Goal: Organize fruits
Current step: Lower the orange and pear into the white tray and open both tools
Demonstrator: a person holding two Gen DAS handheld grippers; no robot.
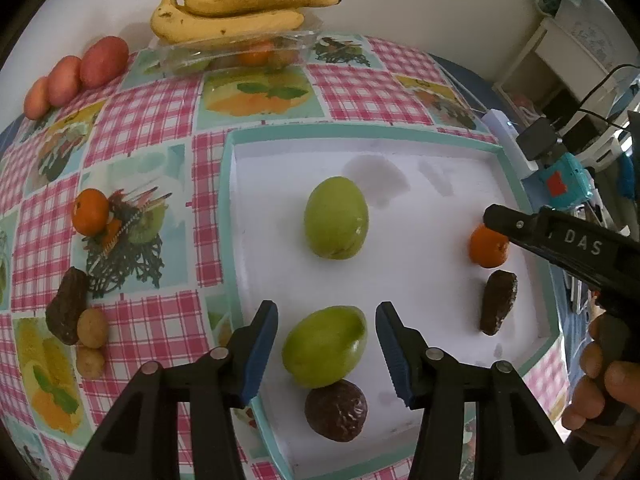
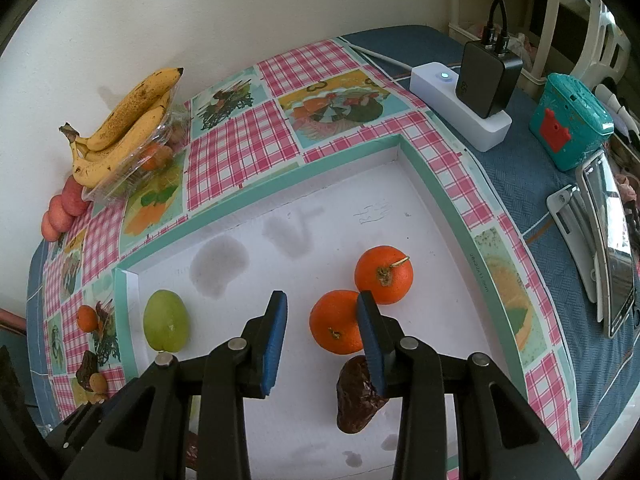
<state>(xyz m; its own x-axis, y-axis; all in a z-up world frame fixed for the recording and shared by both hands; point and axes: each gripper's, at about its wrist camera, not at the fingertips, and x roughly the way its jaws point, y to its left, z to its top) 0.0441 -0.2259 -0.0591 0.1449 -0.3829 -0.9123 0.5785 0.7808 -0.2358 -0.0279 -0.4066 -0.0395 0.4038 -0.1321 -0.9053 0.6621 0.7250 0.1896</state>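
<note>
A white tray with a teal rim (image 1: 228, 208) (image 2: 432, 184) lies on the checked tablecloth. My left gripper (image 1: 326, 312) is open, its blue pads on either side of a green fruit (image 1: 325, 346), with a dark wrinkled fruit (image 1: 336, 410) just behind it. A second green fruit (image 1: 336, 218) (image 2: 166, 320) sits mid-tray. My right gripper (image 2: 322, 298) is open above the near orange (image 2: 336, 328). Its right finger overlaps that orange and a dark brown fruit (image 2: 360, 396) (image 1: 498, 302). A second orange (image 2: 384, 274) lies just beyond.
Bananas (image 1: 240, 8) (image 2: 120, 132) rest on a clear plastic box by the wall, beside red fruits (image 1: 80, 72). An orange (image 1: 90, 211), a dark fruit (image 1: 68, 312) and small tan fruits (image 1: 93, 328) lie left of the tray. A power strip (image 2: 460, 92), teal box (image 2: 570, 128) and phone (image 2: 608, 240) stand right.
</note>
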